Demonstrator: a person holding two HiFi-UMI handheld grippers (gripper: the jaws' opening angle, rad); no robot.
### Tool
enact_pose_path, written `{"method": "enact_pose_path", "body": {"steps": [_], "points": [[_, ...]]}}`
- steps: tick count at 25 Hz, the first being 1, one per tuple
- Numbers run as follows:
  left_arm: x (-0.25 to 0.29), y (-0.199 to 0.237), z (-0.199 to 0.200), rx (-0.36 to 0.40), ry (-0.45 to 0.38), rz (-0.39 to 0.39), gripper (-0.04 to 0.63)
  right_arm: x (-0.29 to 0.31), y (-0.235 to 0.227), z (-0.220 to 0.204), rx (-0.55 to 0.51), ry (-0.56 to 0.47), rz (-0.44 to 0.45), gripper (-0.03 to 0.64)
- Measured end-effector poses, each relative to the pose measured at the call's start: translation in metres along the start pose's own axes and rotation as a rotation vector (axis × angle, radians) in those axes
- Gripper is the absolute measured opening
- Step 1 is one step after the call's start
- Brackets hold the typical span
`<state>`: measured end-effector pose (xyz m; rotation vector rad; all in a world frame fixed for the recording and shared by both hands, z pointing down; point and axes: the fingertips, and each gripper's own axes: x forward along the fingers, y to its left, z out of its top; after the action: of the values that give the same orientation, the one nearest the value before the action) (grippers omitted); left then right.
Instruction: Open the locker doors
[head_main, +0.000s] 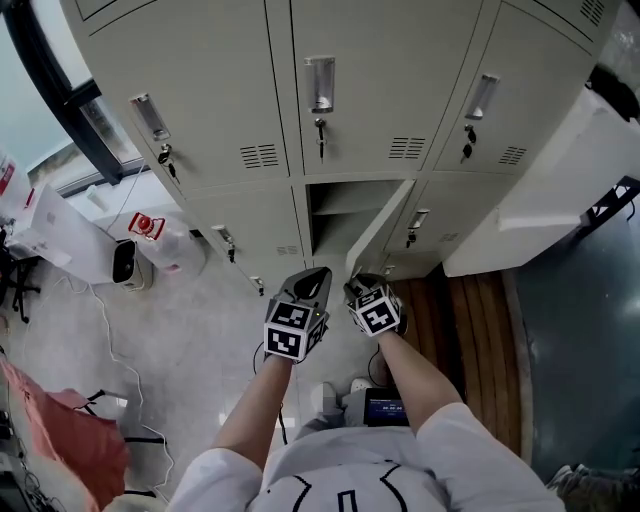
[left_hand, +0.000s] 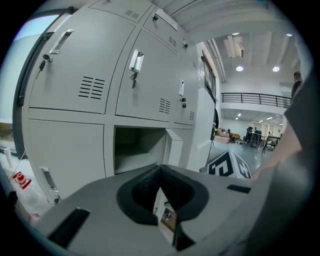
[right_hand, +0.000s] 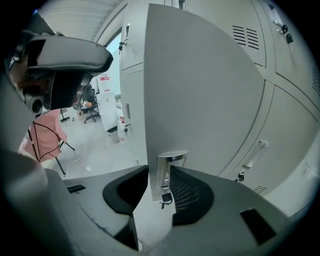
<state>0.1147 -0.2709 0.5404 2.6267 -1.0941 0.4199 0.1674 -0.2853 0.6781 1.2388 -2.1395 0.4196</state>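
Note:
The grey locker bank (head_main: 390, 80) fills the far side of the head view. Its lower middle compartment (head_main: 340, 215) stands open, and its door (head_main: 375, 235) swings out toward me. My right gripper (head_main: 362, 287) is at that door's free edge. In the right gripper view the door (right_hand: 200, 90) and its chrome handle (right_hand: 165, 167) with a hanging key sit between the jaws of my right gripper (right_hand: 159, 175), which are parted around them. My left gripper (head_main: 315, 280) hangs beside it, shut and empty. The left gripper (left_hand: 160, 170) faces the open compartment (left_hand: 137, 147).
The other locker doors are closed, with handles and keys, such as the upper middle one (head_main: 320, 95). A white appliance (head_main: 100, 255), a jug with a red label (head_main: 165, 240) and cables lie on the floor at left. A white cabinet (head_main: 540, 200) juts out at right above a wooden strip (head_main: 480, 320).

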Motion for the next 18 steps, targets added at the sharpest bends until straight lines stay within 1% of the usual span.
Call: {"method": "enact_pose_path", "body": {"steps": [4,10,14,18], "points": [[0.006,-0.020,0.000,0.011,0.013,-0.017,0.017,-0.017,-0.009,-0.023,0.003,0.022,0.005,0.130],[0.014,-0.048,0.004,0.024,0.019,-0.040,0.017,-0.048,-0.023,-0.047,-0.034,0.066,0.025,0.130],[0.023,-0.068,0.006,0.046,0.032,-0.065,0.017,-0.061,-0.041,-0.065,-0.004,0.066,0.019,0.123],[0.030,-0.085,0.012,0.066,0.032,-0.087,0.017,-0.076,-0.055,-0.083,0.018,0.083,0.016,0.092]]}}
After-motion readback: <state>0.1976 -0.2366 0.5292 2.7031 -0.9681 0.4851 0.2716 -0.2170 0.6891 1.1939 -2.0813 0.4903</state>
